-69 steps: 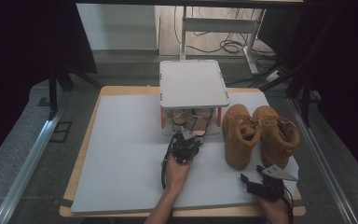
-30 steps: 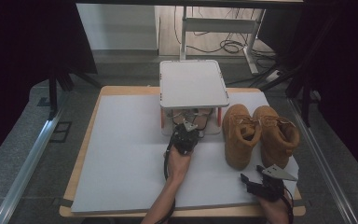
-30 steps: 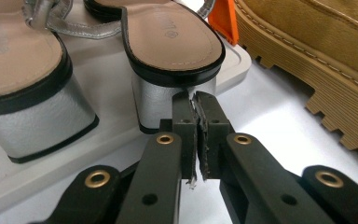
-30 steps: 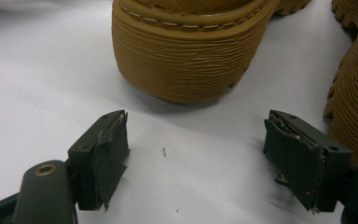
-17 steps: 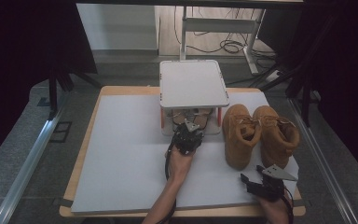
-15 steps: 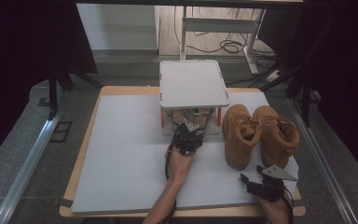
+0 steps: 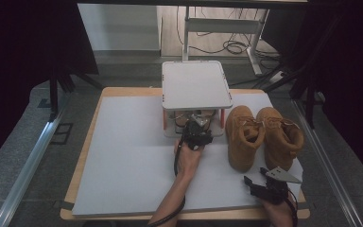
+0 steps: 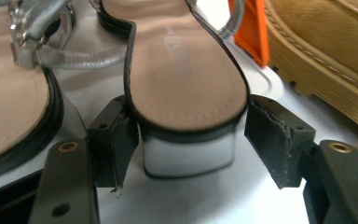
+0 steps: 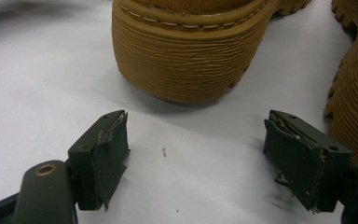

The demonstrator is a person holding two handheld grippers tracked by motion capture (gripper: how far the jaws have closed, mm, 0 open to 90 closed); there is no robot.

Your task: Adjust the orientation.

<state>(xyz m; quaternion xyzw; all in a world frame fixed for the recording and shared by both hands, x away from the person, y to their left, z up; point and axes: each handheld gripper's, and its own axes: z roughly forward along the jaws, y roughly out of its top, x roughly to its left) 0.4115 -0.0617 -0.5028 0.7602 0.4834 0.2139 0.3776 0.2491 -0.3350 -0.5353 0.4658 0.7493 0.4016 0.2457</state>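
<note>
A wide white mat on a wooden-edged table (image 7: 123,156) carries everything here. At its far middle stands a small white two-tier rack with orange posts (image 7: 196,85), its top shelf bare and its lower level dim from above. Just right of the rack sit two tan suede ankle boots with ribbed rubber soles (image 7: 264,137), side by side and upright, toes toward the near edge.

On the rack's lower level lies a pair of heeled sandals with beige insoles, black edging and silver straps. The right-hand sandal (image 8: 177,65) points its block heel toward the near side, and the left-hand sandal (image 8: 14,102) lies just beside it, the two perhaps touching where the straps cross, though the close view is too cramped to be sure. An orange post (image 8: 249,28) rises just right of the sandal, with a boot sole beyond it.

The left gripper (image 8: 189,144), held by a hand (image 7: 189,158) reaching in from the near edge, sits at the rack's near opening. Its jaws have just been opening and now stand spread on either side of the sandal's heel, which is between them; the right pad is clear of it, while the left pad sits right against the heel's edge without visibly pressing.

The right gripper (image 9: 196,154) rests low at the near right of the mat, near the toe of the nearer boot, its jaws spread wide over bare mat with nothing between them.
</note>
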